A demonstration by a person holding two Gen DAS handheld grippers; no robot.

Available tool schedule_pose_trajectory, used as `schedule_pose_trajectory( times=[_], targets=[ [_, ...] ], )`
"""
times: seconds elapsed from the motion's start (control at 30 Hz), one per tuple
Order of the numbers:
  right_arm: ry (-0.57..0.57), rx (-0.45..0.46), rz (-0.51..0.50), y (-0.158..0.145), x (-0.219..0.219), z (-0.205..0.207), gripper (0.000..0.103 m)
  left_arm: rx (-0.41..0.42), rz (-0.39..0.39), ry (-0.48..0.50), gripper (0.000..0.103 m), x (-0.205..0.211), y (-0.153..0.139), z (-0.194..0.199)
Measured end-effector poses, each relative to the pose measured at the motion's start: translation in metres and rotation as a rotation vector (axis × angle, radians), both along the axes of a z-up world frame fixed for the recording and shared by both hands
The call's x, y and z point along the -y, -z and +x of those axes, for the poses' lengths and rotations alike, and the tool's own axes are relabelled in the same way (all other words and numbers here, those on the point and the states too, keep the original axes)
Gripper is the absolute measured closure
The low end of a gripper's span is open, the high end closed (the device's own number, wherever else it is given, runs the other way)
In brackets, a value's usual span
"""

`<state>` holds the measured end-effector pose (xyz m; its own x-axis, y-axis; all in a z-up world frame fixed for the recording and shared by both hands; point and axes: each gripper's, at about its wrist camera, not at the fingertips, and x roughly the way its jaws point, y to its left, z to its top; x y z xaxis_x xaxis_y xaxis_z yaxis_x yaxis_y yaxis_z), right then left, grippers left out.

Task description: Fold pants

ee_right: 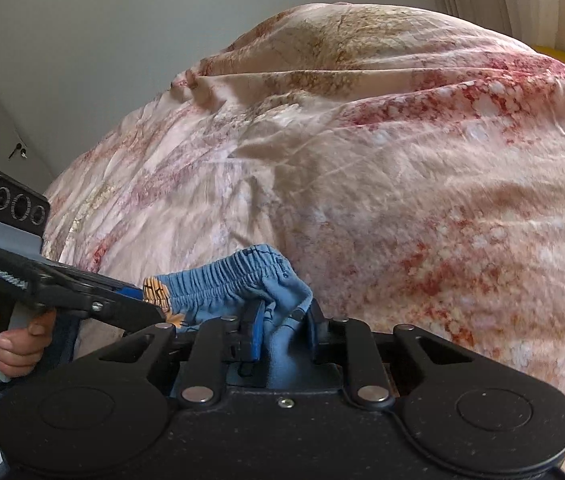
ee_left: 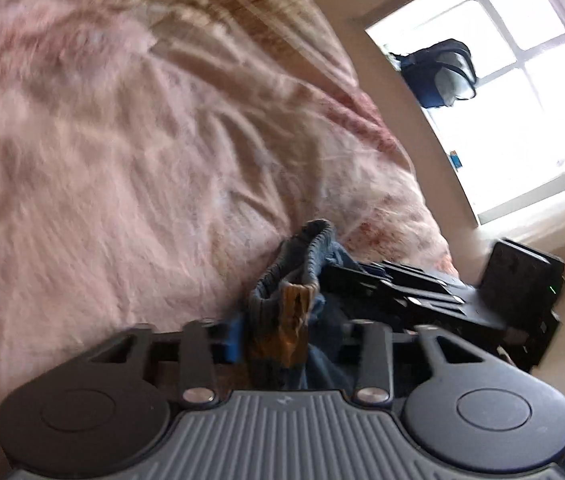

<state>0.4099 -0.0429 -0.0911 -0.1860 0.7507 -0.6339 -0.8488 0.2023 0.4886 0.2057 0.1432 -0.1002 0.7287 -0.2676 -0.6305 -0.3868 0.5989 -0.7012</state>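
Both claws clamped on the pants waistband, lifted above the bed.

Left claw [ee_left: 270, 336]: clenched on the elastic waistband of the blue pants [ee_left: 302, 264], right at a tan-orange patterned patch [ee_left: 294, 320] on the band. Blue finger pad [ee_left: 234, 338] visible pressed against cloth. Also seen from the right wrist view as left claw [ee_right: 150, 300], gripped at that same patch [ee_right: 156, 290], person's hand [ee_right: 14, 340] wrapped on its handle.

Right claw [ee_right: 282, 336]: clenched on a bunch of the blue pants [ee_right: 242, 280] fabric, just below the gathered waistband; blue pads [ee_right: 256, 332] on either side of the cloth. Seen from the left wrist view as right claw [ee_left: 362, 276], close beside the waistband.

Waistband stretched short between the two claws, the two grip points near each other. Rest of the pants out of view below both cameras.

Bed [ee_right: 402, 200] covered with a wrinkled pink floral sheet, behind and under the waistband. Window [ee_left: 522, 100] beyond the bed's far edge, dark bag [ee_left: 434, 72] hanging at it. Left wrist view motion-blurred.
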Motion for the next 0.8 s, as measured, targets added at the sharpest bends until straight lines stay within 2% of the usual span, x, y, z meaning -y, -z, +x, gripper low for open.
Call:
schedule_pose_trajectory(
  times=[0.1, 0.17, 0.2, 0.23, 0.27, 0.37, 0.43, 0.5, 0.57, 0.63, 0.7, 0.77, 0.8],
  targets=[
    [0.033, 0.061, -0.024, -0.007, -0.001, -0.01, 0.075, -0.008, -0.041, -0.031, 0.084, -0.004, 0.004, 0.001],
    [0.085, 0.148, -0.058, -0.023, 0.001, -0.024, 0.056, 0.008, -0.052, -0.047, 0.085, -0.005, 0.001, -0.004],
    [0.13, 0.215, -0.078, -0.034, 0.005, -0.033, 0.036, 0.016, -0.048, -0.052, 0.085, -0.005, -0.002, -0.006],
    [0.181, 0.272, -0.089, -0.043, 0.011, -0.041, 0.02, 0.022, -0.035, -0.055, 0.085, -0.004, -0.005, -0.008],
    [0.244, 0.329, -0.097, -0.052, 0.02, -0.052, 0.017, 0.028, -0.019, -0.056, 0.085, -0.003, -0.009, -0.011],
    [0.378, 0.463, -0.129, -0.068, 0.047, -0.082, 0.014, 0.049, 0.032, -0.054, 0.085, 0.002, -0.019, -0.019],
    [0.475, 0.535, -0.166, -0.068, 0.066, -0.096, 0.009, 0.041, 0.065, -0.046, 0.085, 0.004, -0.023, -0.021],
    [0.534, 0.577, -0.219, -0.06, 0.078, -0.103, 0.009, 0.03, 0.066, -0.047, 0.085, 0.004, -0.023, -0.02],
    [0.567, 0.565, -0.282, -0.044, 0.084, -0.099, 0.009, 0.023, 0.05, -0.052, 0.085, 0.002, -0.022, -0.02],
    [0.566, 0.683, -0.433, -0.022, 0.081, -0.095, 0.009, 0.02, 0.041, -0.055, 0.085, 0.0, -0.021, -0.02],
    [0.638, 0.751, -0.446, -0.021, 0.087, -0.091, 0.008, 0.019, 0.057, -0.055, 0.085, 0.001, -0.023, -0.02],
    [0.803, 0.78, -0.474, -0.032, 0.091, -0.087, 0.016, 0.016, 0.069, -0.055, 0.085, 0.003, -0.023, -0.019],
    [0.831, 0.794, -0.438, -0.041, 0.093, -0.09, 0.016, 0.014, 0.071, -0.055, 0.085, 0.003, -0.023, -0.018]
  ],
)
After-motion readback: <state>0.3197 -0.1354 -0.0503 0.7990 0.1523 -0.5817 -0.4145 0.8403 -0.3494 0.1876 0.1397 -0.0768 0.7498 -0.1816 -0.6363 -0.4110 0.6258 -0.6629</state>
